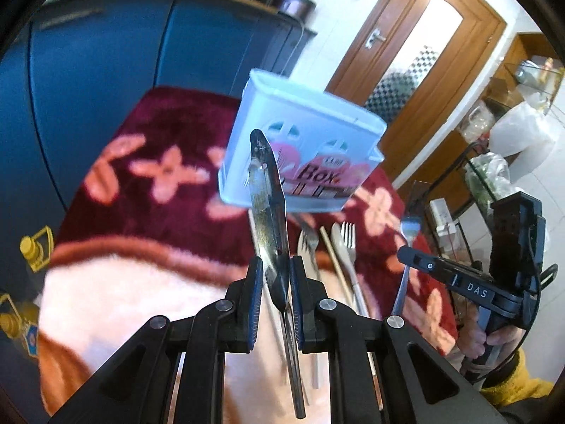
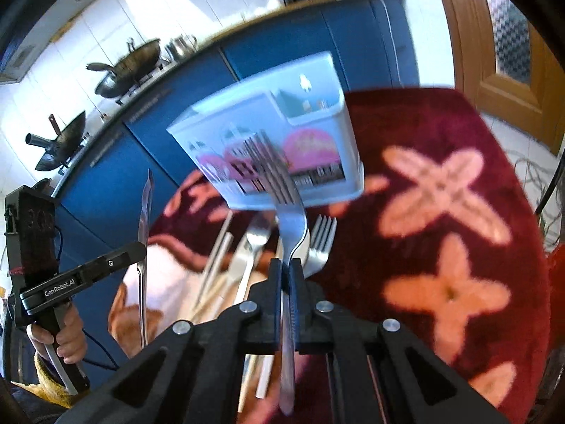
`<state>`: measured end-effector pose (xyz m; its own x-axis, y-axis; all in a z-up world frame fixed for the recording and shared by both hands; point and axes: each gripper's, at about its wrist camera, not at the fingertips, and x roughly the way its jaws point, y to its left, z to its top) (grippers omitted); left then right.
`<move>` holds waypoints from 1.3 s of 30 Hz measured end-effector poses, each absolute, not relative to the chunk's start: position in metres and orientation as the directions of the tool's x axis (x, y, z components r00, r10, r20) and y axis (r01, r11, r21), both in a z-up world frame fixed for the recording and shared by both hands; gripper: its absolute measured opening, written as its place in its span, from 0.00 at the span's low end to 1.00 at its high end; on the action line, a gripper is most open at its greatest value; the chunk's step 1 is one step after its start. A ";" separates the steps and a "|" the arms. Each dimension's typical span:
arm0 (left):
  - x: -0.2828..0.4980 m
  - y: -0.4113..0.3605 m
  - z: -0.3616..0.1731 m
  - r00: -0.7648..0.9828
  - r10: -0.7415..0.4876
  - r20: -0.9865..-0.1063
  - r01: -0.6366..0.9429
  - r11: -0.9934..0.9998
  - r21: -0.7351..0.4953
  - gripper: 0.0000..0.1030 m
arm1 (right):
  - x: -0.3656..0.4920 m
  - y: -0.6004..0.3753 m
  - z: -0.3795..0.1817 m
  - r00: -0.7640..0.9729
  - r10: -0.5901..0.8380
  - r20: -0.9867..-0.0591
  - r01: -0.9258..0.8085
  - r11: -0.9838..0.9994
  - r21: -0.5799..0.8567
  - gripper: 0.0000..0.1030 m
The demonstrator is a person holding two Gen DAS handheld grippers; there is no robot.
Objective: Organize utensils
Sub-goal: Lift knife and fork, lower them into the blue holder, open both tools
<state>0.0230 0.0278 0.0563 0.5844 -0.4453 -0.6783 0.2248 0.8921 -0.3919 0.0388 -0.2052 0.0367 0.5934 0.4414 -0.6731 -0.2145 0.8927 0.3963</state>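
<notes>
Spoon (image 1: 269, 212) in left claw (image 1: 276, 282)

Steel fork (image 2: 287, 212) & spoon (image 1: 268, 205) raised before blue box (image 1: 300, 148).

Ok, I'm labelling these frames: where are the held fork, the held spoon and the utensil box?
fork (image 2: 287, 228): right wrist view, on its neck.
spoon (image 1: 265, 190): left wrist view, on its bowl.
box (image 1: 310, 130): left wrist view, front wall.
</notes>
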 end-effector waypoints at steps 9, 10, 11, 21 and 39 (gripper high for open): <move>0.030 0.028 0.093 0.684 -0.417 -0.599 0.252 0.905 -0.343 0.14 | 0.034 -0.197 0.082 0.712 0.401 -0.576 -0.252 0.912 0.324 0.03; 0.031 0.027 0.097 0.692 -0.415 -0.591 0.255 0.906 -0.338 0.14 | 0.035 -0.197 0.085 0.718 0.400 -0.570 -0.253 0.912 0.322 0.03; 0.034 0.026 0.100 0.701 -0.409 -0.584 0.256 0.909 -0.329 0.14 | 0.036 -0.197 0.089 0.726 0.396 -0.562 -0.251 0.914 0.319 0.03; 0.063 0.015 0.147 0.828 -0.310 -0.467 0.236 0.948 -0.212 0.14 | 0.053 -0.207 0.134 0.807 0.344 -0.481 -0.233 0.933 0.276 0.03; 0.135 -0.011 0.183 0.955 -0.146 -0.258 0.128 0.988 -0.086 0.15 | 0.117 -0.200 0.177 0.902 0.209 -0.378 -0.178 0.977 0.117 0.03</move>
